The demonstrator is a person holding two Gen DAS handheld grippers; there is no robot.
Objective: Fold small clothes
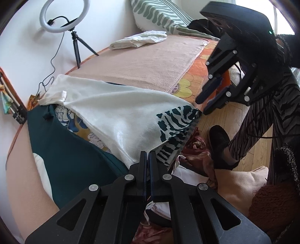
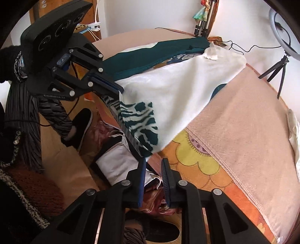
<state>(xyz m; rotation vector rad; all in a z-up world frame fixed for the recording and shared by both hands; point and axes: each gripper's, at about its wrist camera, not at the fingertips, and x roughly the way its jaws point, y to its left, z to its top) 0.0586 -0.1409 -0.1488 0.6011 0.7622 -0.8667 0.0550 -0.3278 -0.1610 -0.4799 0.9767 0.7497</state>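
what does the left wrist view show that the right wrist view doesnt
Only the left wrist view shows the striped pillow and the whole ring light. Only the right wrist view shows the right claw open, just below the garment's corner. Both show the white garment with its teal zebra patch, pinched at one edge by the shut left claw, and the pink blanket.

Ring light (image 2: 286, 28) cut by frame edge; green garment (image 1: 75, 150) partly hidden under white cloth (image 1: 116, 112).
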